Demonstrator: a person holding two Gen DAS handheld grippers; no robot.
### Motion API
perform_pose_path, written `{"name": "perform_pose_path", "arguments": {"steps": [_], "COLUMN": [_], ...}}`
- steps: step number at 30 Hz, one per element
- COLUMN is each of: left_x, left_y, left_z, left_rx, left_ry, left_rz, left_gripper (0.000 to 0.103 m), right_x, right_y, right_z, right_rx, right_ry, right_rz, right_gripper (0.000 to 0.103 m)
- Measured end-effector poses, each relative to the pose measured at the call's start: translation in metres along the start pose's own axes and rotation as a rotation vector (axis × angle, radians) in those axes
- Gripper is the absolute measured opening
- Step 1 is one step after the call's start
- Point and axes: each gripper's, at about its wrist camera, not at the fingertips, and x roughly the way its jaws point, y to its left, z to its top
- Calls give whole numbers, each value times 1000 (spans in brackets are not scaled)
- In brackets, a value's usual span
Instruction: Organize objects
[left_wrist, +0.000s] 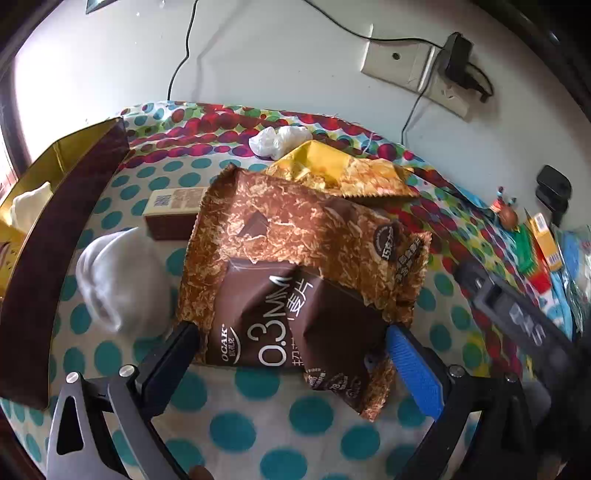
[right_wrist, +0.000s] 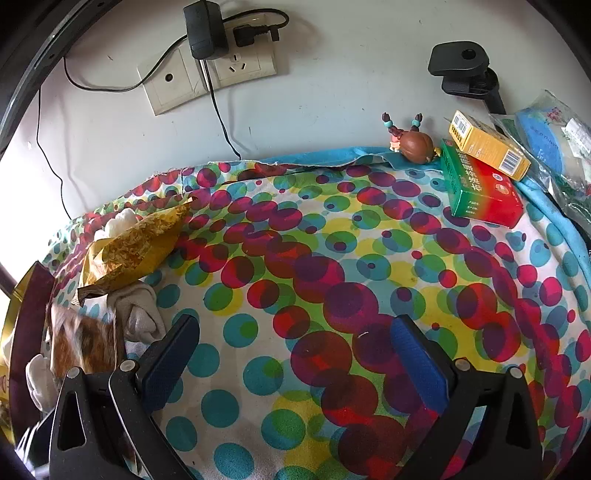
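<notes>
Spotted cloth (left_wrist: 258, 417) covers the table. Left tongs (left_wrist: 291, 343) gape fully wide, the brown snack bag (left_wrist: 295, 273) lying loose between their pads; closing there may only crumple it. Right tongs (right_wrist: 295, 343) seem open and empty.

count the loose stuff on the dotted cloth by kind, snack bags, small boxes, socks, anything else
snack bags: 2, brown, yellow
small boxes: 3, brown, yellow, green-red
white socks: 1
crumpled white plastic: 1
figurine: 1
total: 8
</notes>
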Motion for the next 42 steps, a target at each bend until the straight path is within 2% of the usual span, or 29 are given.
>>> {"name": "perform_pose_path", "arguments": {"steps": [2, 3, 9, 10, 11, 13, 15, 17, 18, 22, 25, 26, 27, 28, 29, 30, 31, 33, 36, 39, 42], "left_x": [8, 12, 27, 25, 22, 13, 7, -6, -20, -67, -95, -101, -106, -107, -107, -107, -109, -115, -119, -126, -130], "left_y": [-3, -2, -9, -10, -12, -14, -10, -7, -4, 16, 34, 38, 40, 41, 42, 43, 44, 48, 62, 79, 94], "left_z": [6, 9, 27, 28, 28, 31, 34, 34, 36, 48, 54, 52, 45, 41, 35, 27, 17, -3, -21, -41, -59], "left_rx": [25, 28, 105, 122, 132, 134, 121, 139, 151, 134, 125, 125, 146, 164, 180, 200, 218, 255, 233, 197, 165], "left_ry": [-15, -33, -16, -27, -41, -52, -49, -84, -118, -207, -223, -232, -235, -224, -210, -202, -216, -248, -239, -225, -201], "left_rz": [25, 17, -30, -34, -40, -35, -59, -43, -29, -60, -105, -106, -103, -108, -126, -141, -117, -72, -84, -93, -120], "left_gripper": [103, 103, 100, 85, 56, 43, 40, 0, 0, 0, 0, 7, 21, 68, 94, 94, 94, 94, 94, 94, 95], "right_x": [0, -1, -1, -2, -1, -1, -1, -1, -1, 0, 0, 0, -1, -1, -3, -7, -10, -15, -23, -22, -2], "right_y": [0, 0, -5, -4, -3, -2, -3, -4, -4, -3, -1, 0, 0, 1, 1, 1, 5, 22, 67, 120, 161], "right_z": [0, 0, 1, 1, 1, 1, 1, 1, 1, 1, 1, 2, 2, 2, 2, 3, 5, 12, 20, 16, 11], "right_rx": [-1, -2, 27, 26, 22, 16, 23, 26, 24, 15, 5, 2, 0, -5, -3, 3, -2, -57, -272, -551, -742], "right_ry": [-1, -2, -1, -2, -1, 3, 2, 3, 3, 9, 11, 10, 9, 10, 6, -4, -6, -2, -12, -5, 20], "right_rz": [5, 11, 31, 29, 27, 28, 30, 30, 32, 20, 15, 16, 19, 49, 85, 154, 193, 230, 293, 306, 223], "right_gripper": [103, 103, 103, 103, 103, 103, 103, 103, 103, 103, 103, 103, 103, 103, 103, 103, 103, 103, 103, 103, 103]}}
